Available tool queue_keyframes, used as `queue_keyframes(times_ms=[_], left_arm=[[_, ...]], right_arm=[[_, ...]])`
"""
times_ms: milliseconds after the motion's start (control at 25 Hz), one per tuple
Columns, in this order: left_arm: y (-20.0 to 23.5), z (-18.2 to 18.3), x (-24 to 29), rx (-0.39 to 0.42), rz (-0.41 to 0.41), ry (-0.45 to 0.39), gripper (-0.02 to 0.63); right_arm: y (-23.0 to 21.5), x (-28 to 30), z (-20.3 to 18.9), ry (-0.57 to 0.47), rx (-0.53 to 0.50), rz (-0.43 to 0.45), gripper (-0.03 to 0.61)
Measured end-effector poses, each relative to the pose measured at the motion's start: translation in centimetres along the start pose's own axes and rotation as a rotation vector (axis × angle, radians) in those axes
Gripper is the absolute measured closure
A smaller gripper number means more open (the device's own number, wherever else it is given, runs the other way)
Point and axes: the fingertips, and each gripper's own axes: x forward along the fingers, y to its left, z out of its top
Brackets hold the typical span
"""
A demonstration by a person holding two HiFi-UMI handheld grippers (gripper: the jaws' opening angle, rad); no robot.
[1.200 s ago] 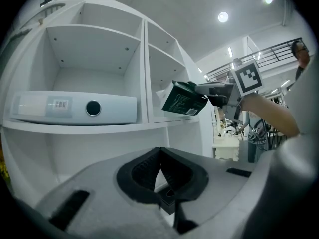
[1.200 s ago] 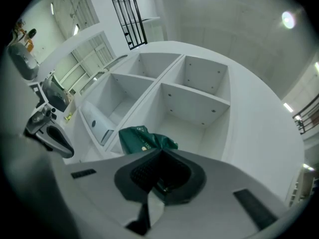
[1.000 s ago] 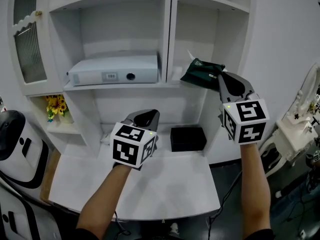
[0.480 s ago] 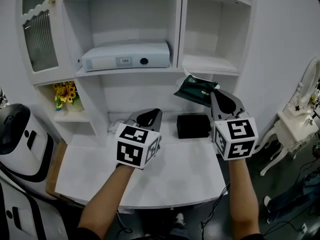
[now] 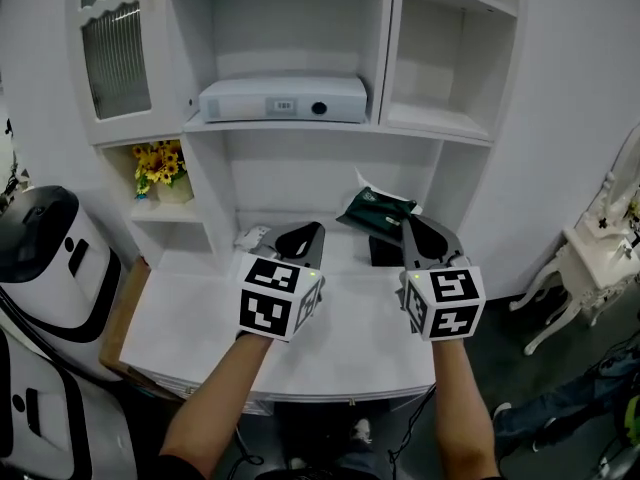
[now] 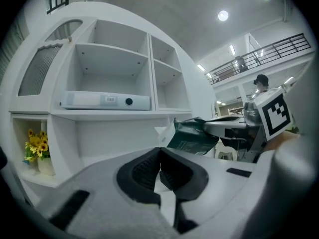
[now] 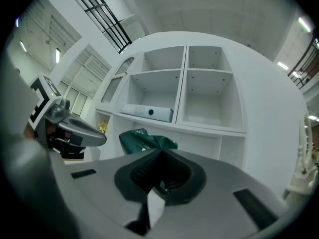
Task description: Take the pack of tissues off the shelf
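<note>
— What has the right gripper (image 5: 413, 230) got?

— Its jaws are clamped on the pack of tissues (image 5: 375, 208), pinching it by its near edge. In the right gripper view the pack (image 7: 145, 140) stands out just past the jaw tips of that gripper (image 7: 160, 154).

— And the left gripper (image 5: 300, 236)?

— Pressed together, with nothing between the jaws; the left gripper view shows its tips (image 6: 159, 152) meeting on air. It hangs beside the right one, a little apart.

— What does the pack look like?

— Dark green, soft and crumpled, with pale print on its face that is too small to read, and a white corner poking up at its left. From the left gripper's side it (image 6: 192, 135) looks tilted.

— Where is it?

— Off the shelf boards, held in the air over the back of the white desk (image 5: 190, 323), in front of the open recess under the middle shelf (image 5: 440, 128). A black box (image 5: 384, 252) on the desk shows just behind and below it.

— And round about?

— A white shelf unit. A flat white device (image 5: 283, 98) lies on the left middle shelf, yellow flowers (image 5: 160, 160) sit in a small nook, and a ribbed glass door (image 5: 115, 53) is above them. A rounded white-and-black machine (image 5: 45, 258) stands left of the desk, a small white ornate table (image 5: 600, 258) to the right. The floor is dark. The left gripper view shows ceiling lamps (image 6: 223, 15) and a railed gallery (image 6: 259, 54).
</note>
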Motion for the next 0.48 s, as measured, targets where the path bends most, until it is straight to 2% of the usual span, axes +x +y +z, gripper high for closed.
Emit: queue_keyframes(times_ms=[240, 480], left_arm=[[0.2, -1.3, -1.9, 0.010, 0.022, 0.007, 0.611], [0.3, -1.5, -2.8, 0.002, 0.028, 0.011, 0.611]], right_arm=[[2.4, -0.6, -2.3, 0.029, 0.054, 0.026, 0.575], [2.9, -1.2, -2.3, 0.029, 0.066, 0.030, 0.575]])
